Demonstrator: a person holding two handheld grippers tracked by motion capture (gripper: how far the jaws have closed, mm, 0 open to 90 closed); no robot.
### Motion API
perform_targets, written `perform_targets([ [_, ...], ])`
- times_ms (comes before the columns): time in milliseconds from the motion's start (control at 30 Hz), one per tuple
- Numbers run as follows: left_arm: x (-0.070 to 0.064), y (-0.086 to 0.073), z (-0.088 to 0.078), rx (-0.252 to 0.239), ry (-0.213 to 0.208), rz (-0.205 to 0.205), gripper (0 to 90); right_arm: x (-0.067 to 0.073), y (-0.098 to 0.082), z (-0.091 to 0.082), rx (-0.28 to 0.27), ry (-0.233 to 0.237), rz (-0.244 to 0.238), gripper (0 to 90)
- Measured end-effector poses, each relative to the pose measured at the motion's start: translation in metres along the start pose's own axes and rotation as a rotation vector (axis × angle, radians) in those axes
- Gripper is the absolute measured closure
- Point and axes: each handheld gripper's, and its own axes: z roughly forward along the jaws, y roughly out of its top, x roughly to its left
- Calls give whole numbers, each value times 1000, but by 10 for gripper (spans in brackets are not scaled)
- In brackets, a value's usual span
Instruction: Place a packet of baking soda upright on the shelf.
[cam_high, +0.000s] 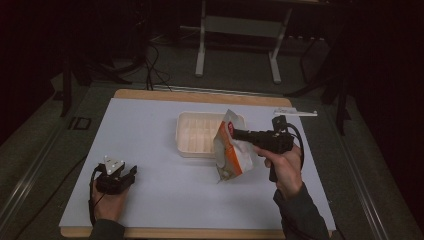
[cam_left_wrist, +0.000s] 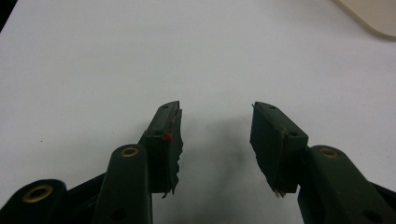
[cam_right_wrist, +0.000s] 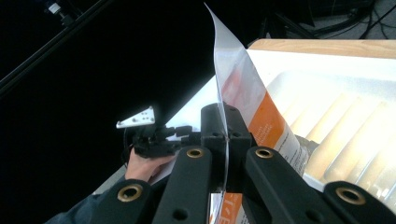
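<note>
While seen from the high view, right gripper (cam_high: 239, 134) held level above the table (cam_high: 165, 195), pointing toward the left side of that picture. Jaws fully closed on the edge of an orange and white bag (cam_high: 231, 152), pinching the thin plastic between the two pads. Bag lifted off the table surface, hanging tilted, lower corner close to the white sheet but whether touching it, not possible to tell. Just behind and beside the bag, a cream tray (cam_high: 192, 134) with ribbed bottom, resting on the table near the middle. Bag overlapping the right front corner of the tray in the high view.

From the right gripper view, same bag (cam_right_wrist: 261, 116) clamped between the black jaws, its clear upper edge rising past them, orange print showing on the side, ribbed tray (cam_right_wrist: 355, 140) lying behind it.

Left gripper (cam_high: 129, 172) low at the near left part of the table, held in a hand (cam_high: 107, 202), well apart from bag and tray. From the left gripper view, left gripper (cam_left_wrist: 216, 137) with jaws standing wide apart, nothing between them, white table surface (cam_left_wrist: 140, 56) under them, a corner of the tray (cam_left_wrist: 373, 16) at the top right.
</note>
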Motion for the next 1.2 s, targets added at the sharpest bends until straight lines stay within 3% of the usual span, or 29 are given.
perform_targets([
  [367,0,0,0,-1,-1,0,526,-4,15,8,-23,-6,16,900],
  [867,0,0,0,-6,-3,-3,525,-14,29,25,-46,-50,30,900],
  [1200,1,0,0,-3,-3,-4,525,-19,38,35,-55,-67,20,900],
])
